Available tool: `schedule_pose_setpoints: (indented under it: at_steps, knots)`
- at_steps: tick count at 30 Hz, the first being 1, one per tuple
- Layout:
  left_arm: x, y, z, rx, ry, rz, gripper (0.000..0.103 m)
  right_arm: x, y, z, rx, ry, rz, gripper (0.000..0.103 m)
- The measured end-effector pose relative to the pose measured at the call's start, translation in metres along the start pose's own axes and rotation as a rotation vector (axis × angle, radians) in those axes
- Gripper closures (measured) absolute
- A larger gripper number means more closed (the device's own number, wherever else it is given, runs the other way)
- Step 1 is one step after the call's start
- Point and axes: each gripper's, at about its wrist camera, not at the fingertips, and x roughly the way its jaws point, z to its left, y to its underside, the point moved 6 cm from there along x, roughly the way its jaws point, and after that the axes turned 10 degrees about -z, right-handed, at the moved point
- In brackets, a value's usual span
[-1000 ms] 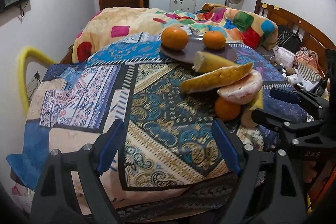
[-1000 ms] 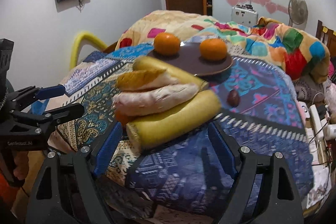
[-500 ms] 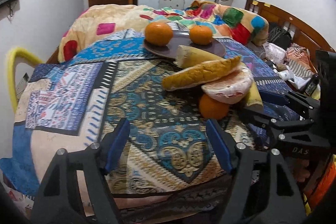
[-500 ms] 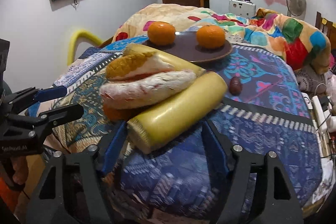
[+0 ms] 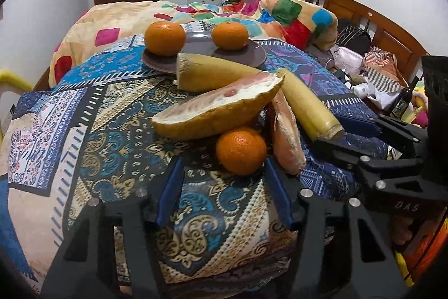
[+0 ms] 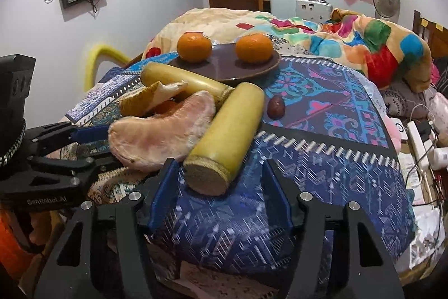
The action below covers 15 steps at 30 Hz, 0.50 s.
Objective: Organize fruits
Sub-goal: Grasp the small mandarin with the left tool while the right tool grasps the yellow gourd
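A loose orange (image 5: 240,151) lies on the patterned cloth under a pomelo wedge (image 5: 215,108). My left gripper (image 5: 224,173) is open, its blue pads on either side just short of that orange. A peeled pomelo piece (image 6: 159,136) and two yellow sugarcane sections (image 6: 226,136) (image 6: 182,80) lie piled together. My right gripper (image 6: 218,181) is open, its jaws flanking the cut end of the near section. A dark plate (image 5: 252,55) at the back holds two oranges (image 5: 164,37) (image 5: 229,35); the plate also shows in the right wrist view (image 6: 268,66).
A small brown fruit (image 6: 275,107) lies on the cloth right of the cane. A colourful quilt (image 6: 364,41) is heaped behind the plate. A wooden headboard (image 5: 372,24) and clutter with a power strip (image 6: 420,142) lie to the right. A yellow chair back (image 6: 103,55) stands left.
Both grippers have moved forward toward the pile. The left one now brackets the loose orange and the right one brackets the cane section's end. The fruit has not moved.
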Motion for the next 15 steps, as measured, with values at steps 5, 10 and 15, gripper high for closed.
schedule_pose_setpoints:
  at_steps: [5, 10, 15]
  knots:
    - [0.006, -0.002, -0.008, 0.012, 0.025, 0.008, 0.061, 0.005, 0.000, -0.003, 0.019, -0.007, 0.003, 0.059]
    - [0.011, -0.004, -0.008, -0.007, 0.037, 0.006, 0.066, -0.003, 0.002, -0.014, 0.039, 0.000, 0.005, 0.065]
    - [0.000, 0.000, 0.002, -0.026, 0.048, 0.016, 0.067, -0.016, 0.008, -0.024, 0.074, -0.014, 0.013, 0.067]
